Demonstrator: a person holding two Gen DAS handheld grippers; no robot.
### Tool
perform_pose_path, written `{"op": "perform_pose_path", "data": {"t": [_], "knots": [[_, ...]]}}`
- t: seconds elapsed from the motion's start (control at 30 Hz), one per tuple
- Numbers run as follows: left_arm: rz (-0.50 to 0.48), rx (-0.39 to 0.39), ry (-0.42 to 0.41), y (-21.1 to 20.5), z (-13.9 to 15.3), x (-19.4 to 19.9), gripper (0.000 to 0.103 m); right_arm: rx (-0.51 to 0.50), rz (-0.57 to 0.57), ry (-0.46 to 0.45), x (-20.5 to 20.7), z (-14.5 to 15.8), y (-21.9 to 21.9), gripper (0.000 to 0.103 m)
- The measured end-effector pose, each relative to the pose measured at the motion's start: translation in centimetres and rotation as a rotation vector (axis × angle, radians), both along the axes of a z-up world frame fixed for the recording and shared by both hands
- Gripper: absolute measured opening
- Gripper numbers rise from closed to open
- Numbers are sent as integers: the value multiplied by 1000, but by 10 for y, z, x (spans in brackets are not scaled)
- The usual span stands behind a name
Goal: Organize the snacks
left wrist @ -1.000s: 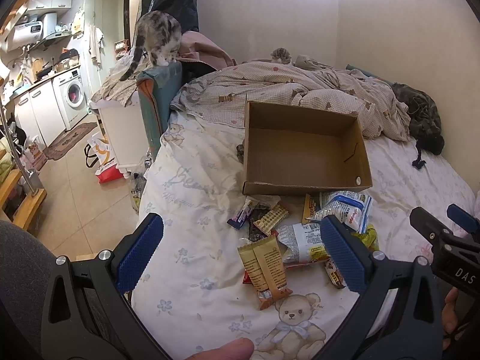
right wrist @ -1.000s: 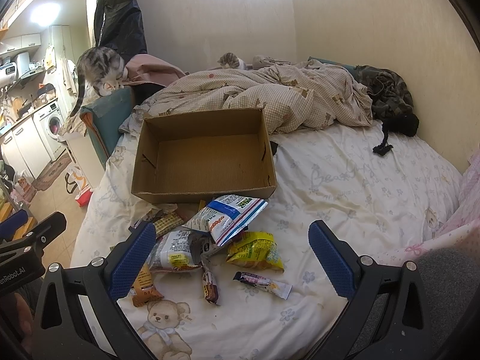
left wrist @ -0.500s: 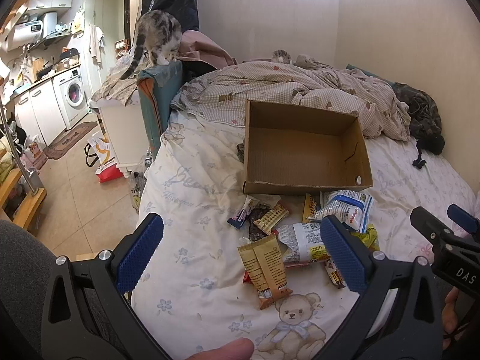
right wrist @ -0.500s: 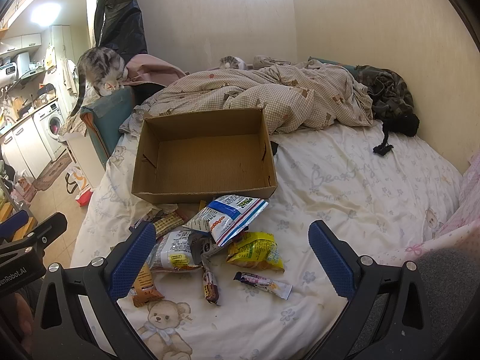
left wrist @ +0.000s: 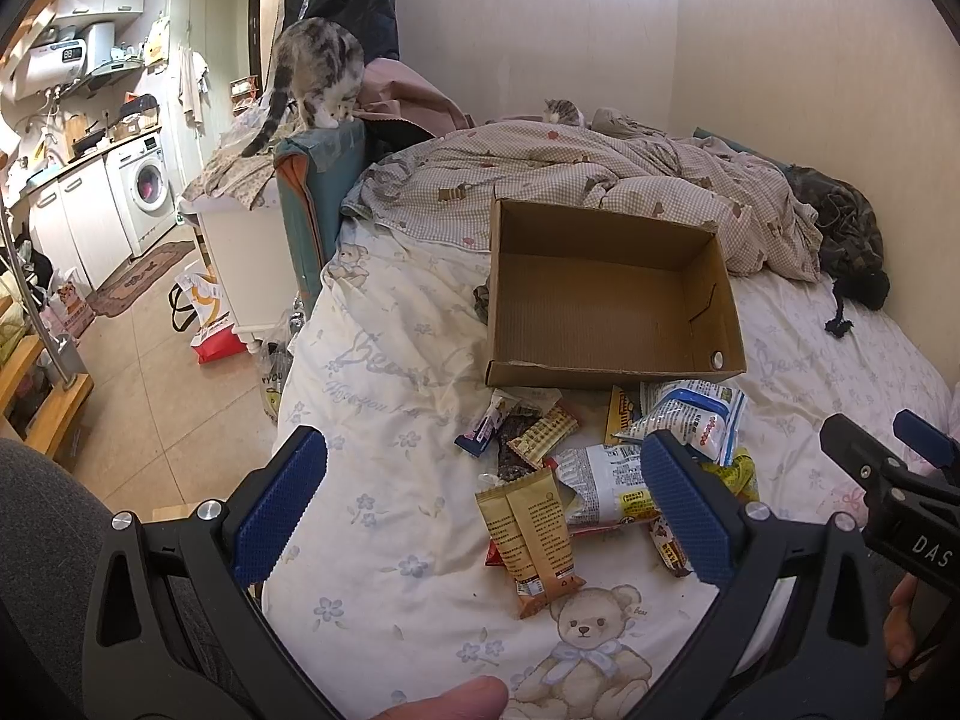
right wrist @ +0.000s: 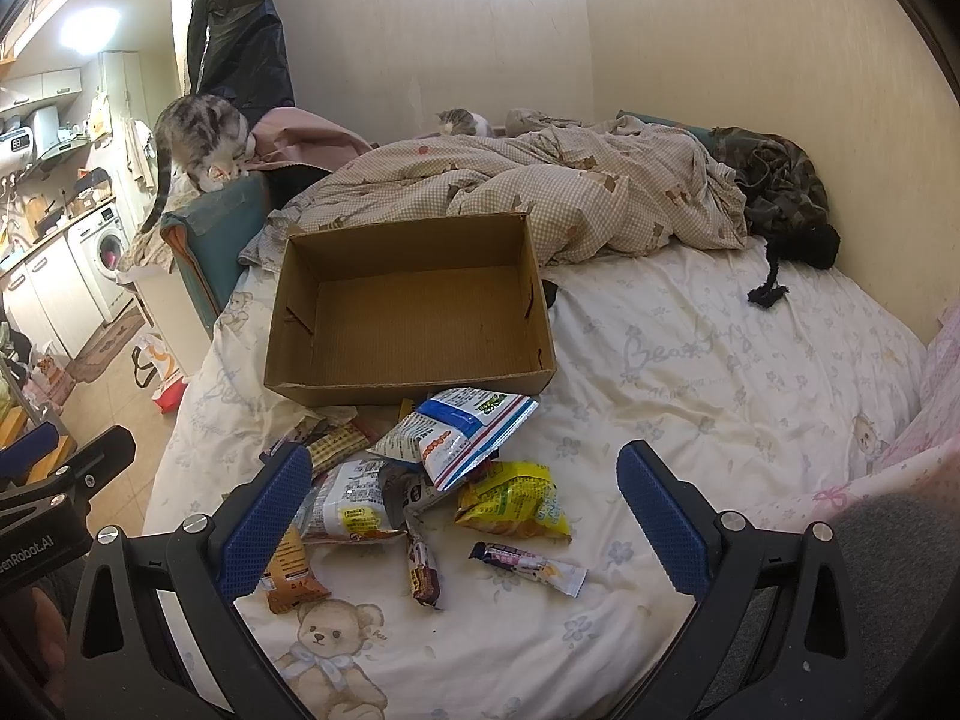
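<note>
The cardboard box is open on top, with nothing inside to block the way. The snack pile lies right against its front wall. The bed sheet to the right is bare. A bunched blanket crowds in behind the box.

The left gripper is held level with its jaws spread wide, empty, a fingertip showing at 6 o'clock under it. The right gripper hovers alongside at 3 o'clock, equally wide and empty.
</note>
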State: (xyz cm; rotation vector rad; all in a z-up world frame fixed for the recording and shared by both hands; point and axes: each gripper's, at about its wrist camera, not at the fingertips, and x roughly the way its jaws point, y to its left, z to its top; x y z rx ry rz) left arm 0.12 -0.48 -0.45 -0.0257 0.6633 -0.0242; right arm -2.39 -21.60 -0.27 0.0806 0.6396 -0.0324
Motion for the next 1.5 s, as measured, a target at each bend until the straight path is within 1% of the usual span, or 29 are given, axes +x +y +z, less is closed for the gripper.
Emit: {"op": "perform_pose_path", "data": {"t": [0.93,1.03,1.1,1.17,1.27,1.3,1.37,1.4,1.47,1.5], "knots": [[2,2,1,-1,0,0,103,5,1,5,2,-2,0,103],[0,-5,21,1,-2,4,103,17,4,13,3,-3,-1,103],[20,0,53,5,-4,12,103,64,7,43,8,-5,-7,103],[46,0,109,12,-7,26,103,120,3,89,19,-8,-17,103],[109,-41,250,31,-22,54,103,173,-23,147,33,-14,-33,103],[136,-67,329,38,-34,65,103,193,-41,167,37,-18,-38,103],[149,-98,435,43,-55,76,103,236,-68,203,42,-27,-47,103],[151,-143,498,46,-71,82,103,257,-80,223,43,-33,-51,103],[173,-201,573,49,-93,85,102,287,-98,266,46,-43,-57,103],[181,-215,601,47,-103,87,97,302,-108,286,47,-47,-60,103]]}}
